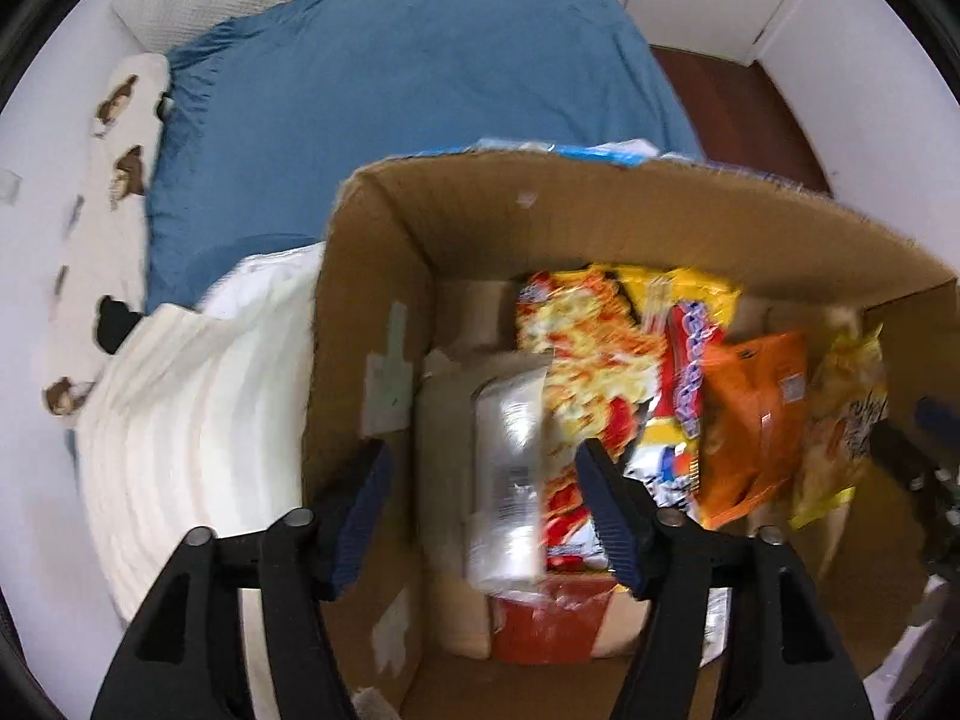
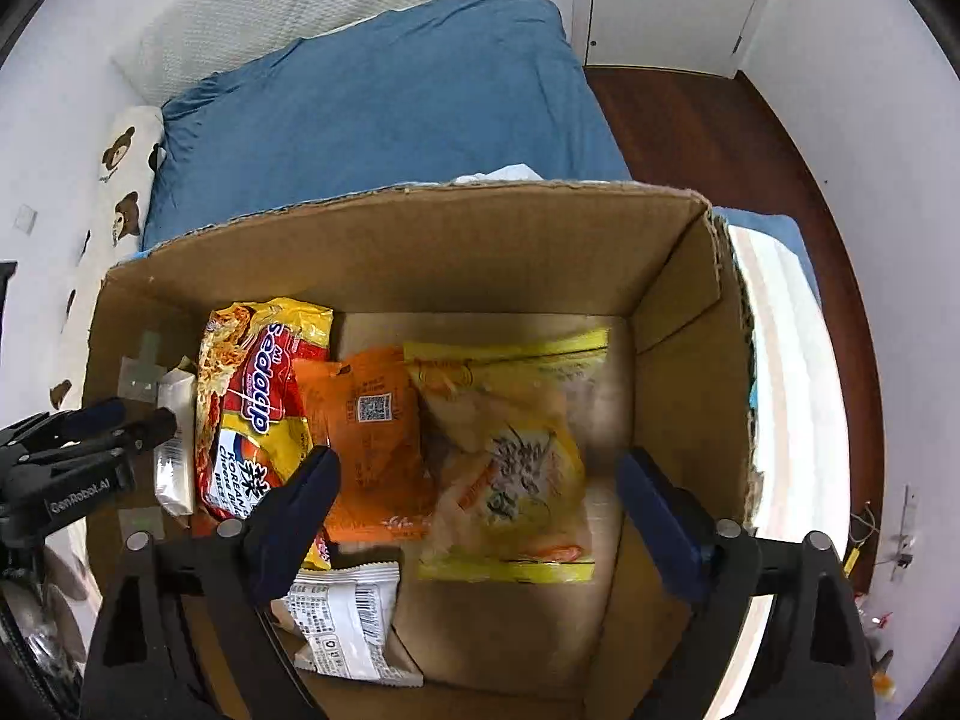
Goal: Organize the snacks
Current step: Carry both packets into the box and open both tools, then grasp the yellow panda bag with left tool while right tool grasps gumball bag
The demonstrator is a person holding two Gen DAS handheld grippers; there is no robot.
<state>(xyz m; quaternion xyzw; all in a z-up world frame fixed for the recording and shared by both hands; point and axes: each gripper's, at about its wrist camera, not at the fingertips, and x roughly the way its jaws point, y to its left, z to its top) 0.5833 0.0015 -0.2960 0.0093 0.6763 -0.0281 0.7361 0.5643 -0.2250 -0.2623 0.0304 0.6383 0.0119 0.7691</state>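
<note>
An open cardboard box (image 1: 540, 210) (image 2: 420, 240) holds several snack packets. My left gripper (image 1: 486, 504) hangs open over the box's left end. A blurred silver-white packet (image 1: 510, 468) lies between its fingers, clear of both pads. My right gripper (image 2: 480, 486) stands wide open above a yellow packet (image 2: 510, 450), without touching it. Left of that lie an orange packet (image 2: 372, 432) and a red-and-yellow noodle packet (image 2: 258, 414). A white packet (image 2: 348, 618) rests near the front. In the right wrist view the left gripper (image 2: 141, 414) shows at the left edge.
The box sits on a bed with a blue sheet (image 1: 390, 90). A bear-print pillow (image 1: 120, 138) lies along the left wall, and a white ribbed blanket (image 1: 198, 432) is beside the box. Dark wooden floor (image 2: 708, 120) and white cupboard doors (image 2: 660, 0) are on the right.
</note>
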